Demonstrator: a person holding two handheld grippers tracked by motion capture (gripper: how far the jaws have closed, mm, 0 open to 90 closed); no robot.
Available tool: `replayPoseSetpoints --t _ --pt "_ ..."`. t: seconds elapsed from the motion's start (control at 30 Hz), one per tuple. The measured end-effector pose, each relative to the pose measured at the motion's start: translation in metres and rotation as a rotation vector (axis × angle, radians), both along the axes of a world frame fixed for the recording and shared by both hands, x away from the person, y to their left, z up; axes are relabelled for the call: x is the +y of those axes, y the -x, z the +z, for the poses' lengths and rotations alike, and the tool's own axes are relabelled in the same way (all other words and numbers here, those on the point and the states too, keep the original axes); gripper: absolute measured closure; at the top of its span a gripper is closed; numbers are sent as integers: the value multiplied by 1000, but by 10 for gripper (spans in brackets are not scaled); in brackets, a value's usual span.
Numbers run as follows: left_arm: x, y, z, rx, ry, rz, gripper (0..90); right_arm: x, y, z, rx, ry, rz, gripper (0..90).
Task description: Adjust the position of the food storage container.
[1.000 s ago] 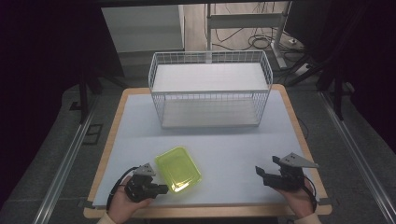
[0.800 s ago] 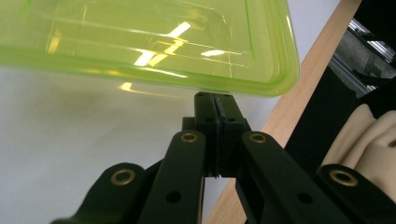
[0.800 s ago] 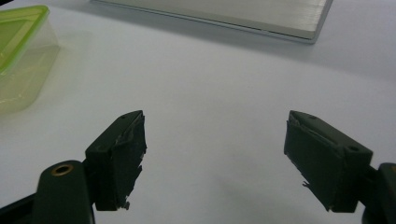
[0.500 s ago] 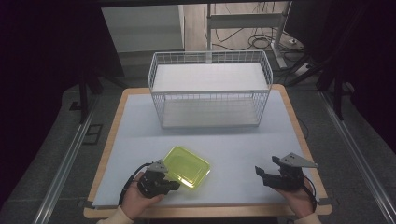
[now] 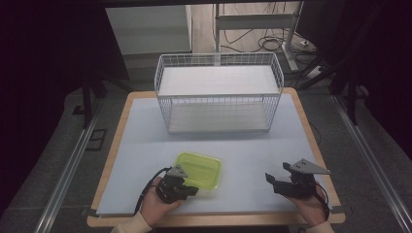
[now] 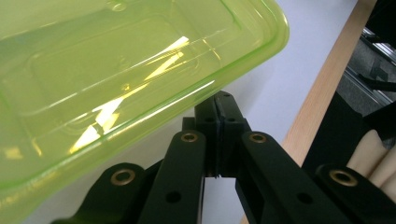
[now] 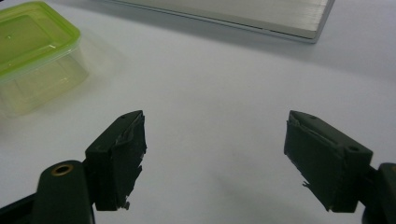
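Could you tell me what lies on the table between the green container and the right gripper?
Nothing: in the high view, bare table separates the green container from the right gripper.

We are seeing a glossy, translucent green plastic container, a white wire-metal basket, a matt pale desk edged in wood, and matt black jaws with worn pads.

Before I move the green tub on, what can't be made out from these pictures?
- High view: the near rim of the translucent lime-green plastic container is covered by the left gripper, so the grip point is hidden.
- Left gripper view: the container runs off the top and left edges.
- Right gripper view: the white wire basket is cut to a base strip.
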State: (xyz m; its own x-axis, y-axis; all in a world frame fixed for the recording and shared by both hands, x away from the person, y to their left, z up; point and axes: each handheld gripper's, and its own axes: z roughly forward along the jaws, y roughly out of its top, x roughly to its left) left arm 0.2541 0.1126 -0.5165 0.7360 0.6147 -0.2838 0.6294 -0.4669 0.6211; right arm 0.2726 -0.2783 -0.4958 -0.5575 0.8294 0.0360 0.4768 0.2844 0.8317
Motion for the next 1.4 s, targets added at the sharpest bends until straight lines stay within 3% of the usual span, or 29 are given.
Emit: replayPoseSetpoints --t 0.3,0.47,0.57,0.6,0.63,0.7,0.73,0.77,0.83,0.9,1.07,1.2,1.4 --pt "-13 -1 0 -4 12 -11 898 0 -1 -1 0 8 4 210" --pt "-5 8 5 -12 37 -15 897 -1 0 0 -2 9 1 210" --pt "11 17 11 -25 70 5 897 -1 0 0 -4 9 0 210" --pt "25 23 17 -38 97 39 897 -1 0 0 -4 9 0 210" --pt "25 23 17 -38 97 39 897 -1 0 0 -4 9 0 210" --pt "48 27 25 -62 136 98 897 -1 -1 -1 -2 12 -1 210" --pt "48 27 25 -62 136 98 897 -1 -1 -1 -2 12 -1 210" --pt "59 27 29 -67 156 127 897 0 -1 -1 -1 14 -1 210" --pt "76 24 32 -80 181 178 897 1 -1 -1 -2 15 1 210" --pt "90 19 33 -89 180 222 897 1 -1 -1 -2 15 1 210" --pt "113 4 21 -61 179 308 897 2 -1 -1 -1 22 3 210" --pt "115 -5 10 -29 160 317 897 0 -2 -2 -1 21 -2 211" --pt "102 -18 0 15 150 291 897 1 -1 -2 1 25 4 211"
